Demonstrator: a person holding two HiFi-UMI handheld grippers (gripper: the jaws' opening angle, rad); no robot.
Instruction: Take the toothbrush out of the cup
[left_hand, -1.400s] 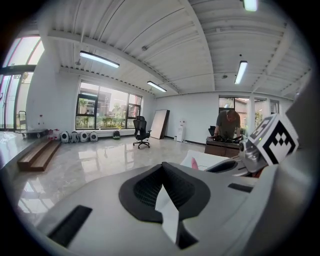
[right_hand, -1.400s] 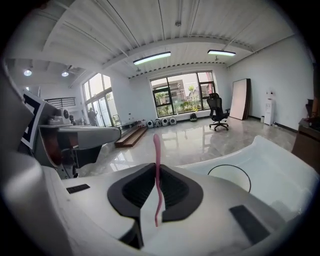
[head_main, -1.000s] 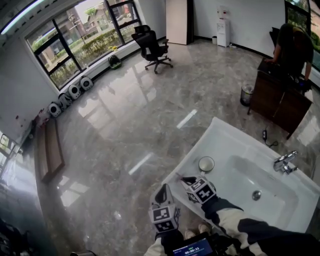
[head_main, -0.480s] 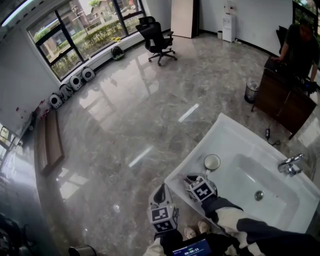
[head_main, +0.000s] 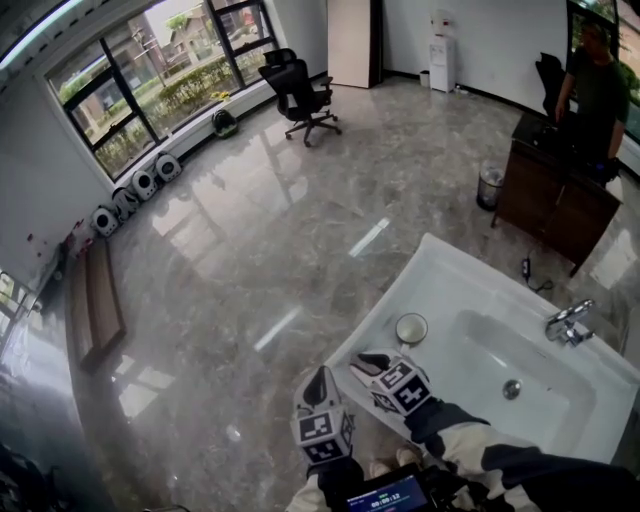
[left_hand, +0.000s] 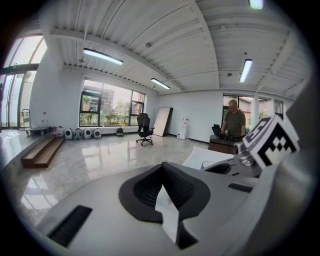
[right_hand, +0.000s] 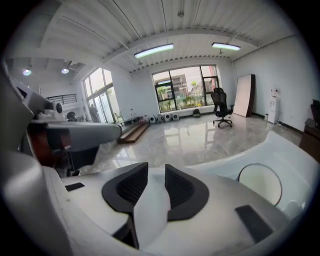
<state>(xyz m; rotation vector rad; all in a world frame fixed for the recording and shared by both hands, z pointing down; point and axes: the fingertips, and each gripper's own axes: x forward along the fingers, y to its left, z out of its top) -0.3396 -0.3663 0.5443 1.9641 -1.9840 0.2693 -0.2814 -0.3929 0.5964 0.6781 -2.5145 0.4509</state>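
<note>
On the left, floor (head_main: 250, 250): glossy grey stone slabs with bright window glare on them.
Left gripper (head_main: 320, 381): held over the floor just off the sink's corner. Its black ribbed pads (left_hand: 145, 187) are pressed together at the tips in a narrow V, with nothing between them.
Right gripper (head_main: 362, 360): at two o'clock from the left gripper, over the corner of the sink rim. Its jaws have just been opening and now stand spread, with a clear gap between the ribbed black pads (right_hand: 180, 189). They pinch nothing and touch nothing.
Sleeve (head_main: 500, 458): soft cloth striped dark and pale, running back from the right gripper toward five o'clock.
Cup (head_main: 411, 329): round with a thin rim and a white inside, upright on the sink rim at two o'clock from the right gripper, near it but apart.
Toothbrush: cannot be made out in any view, so I cannot tell where it lies.
Sink (head_main: 440, 262): smooth white, with a broad flat rim and a rounded rectangular basin.
Drain (head_main: 512, 389): small metal disc at four o'clock from the cup.
Faucet (head_main: 567, 323): shiny chrome, at three o'clock from the cup on the far rim.
</note>
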